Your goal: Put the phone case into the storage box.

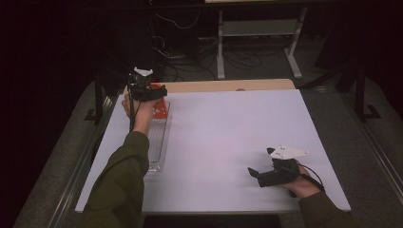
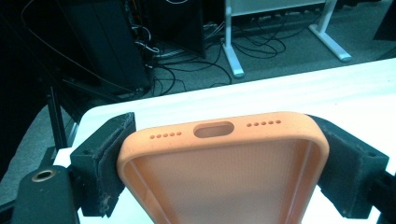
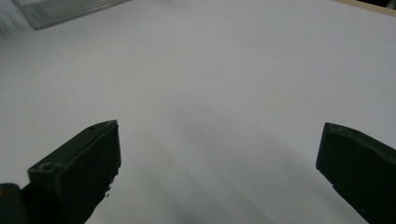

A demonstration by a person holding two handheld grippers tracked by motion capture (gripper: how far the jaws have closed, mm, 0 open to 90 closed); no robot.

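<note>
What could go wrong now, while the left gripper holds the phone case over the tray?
1. The left gripper pinches only the side rims of the soft orange phone case, so it may flex and slip out.
2. The clear tray lies near the table edge; a push while lowering the case might shift it.

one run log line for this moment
left hand-held gripper: shut on orange phone case | right hand-held gripper: open, empty | clear tray: table left

No legible text, label, brand, number or sign anywhere; pale marks on the orange phone case (image 1: 160,109) too small to read.
</note>
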